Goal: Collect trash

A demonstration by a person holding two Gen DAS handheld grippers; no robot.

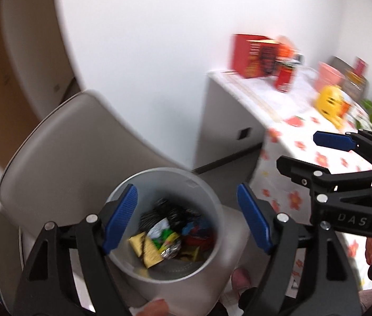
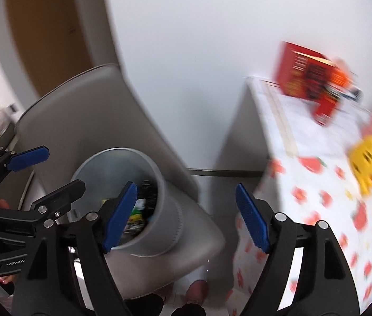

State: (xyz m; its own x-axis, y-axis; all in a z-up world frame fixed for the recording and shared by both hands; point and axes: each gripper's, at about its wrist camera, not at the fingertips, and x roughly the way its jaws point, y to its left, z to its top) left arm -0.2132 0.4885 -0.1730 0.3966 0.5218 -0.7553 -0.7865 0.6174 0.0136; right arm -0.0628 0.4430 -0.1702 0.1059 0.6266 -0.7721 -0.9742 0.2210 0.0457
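- The left tool (image 1: pixel 186 216) hangs over the grey bin (image 1: pixel 207 197) in the lower middle of its own view, its blue pads spread wide with nothing between them.
- The right tool (image 2: pixel 186 216) is just as wide and empty. In its own view it sits lower centre, with the bin (image 2: pixel 167 210) to its lower left and the desk (image 2: pixel 317 184) filling the right side.
- The bin stands on the seat of a grey chair (image 1: pixel 62 158), and wrappers (image 1: pixel 167 234) already lie in its bottom: yellow, green, black and red pieces, mixed together.
- On the flowered desk, toward the upper right of the left view, I can make out a red box (image 1: pixel 251 55), a red can (image 1: pixel 286 76), a pink cup (image 1: pixel 329 75) and a yellow toy (image 1: pixel 329 102). All of it is smeared by motion blur, so which of these counts as trash I cannot say.
- To my eye the step in hand is going back to the desk for another piece, both tools being free.
- Doing it well: slow down until the view steadies, choose one light, crumpled item rather than the box or cup, and come at it from above with the pads either side of it.
- Close fully before lifting, since thin wrappers slip easily.
- Carry it over the bin's rim and release low inside, so nothing bounces onto the chair.
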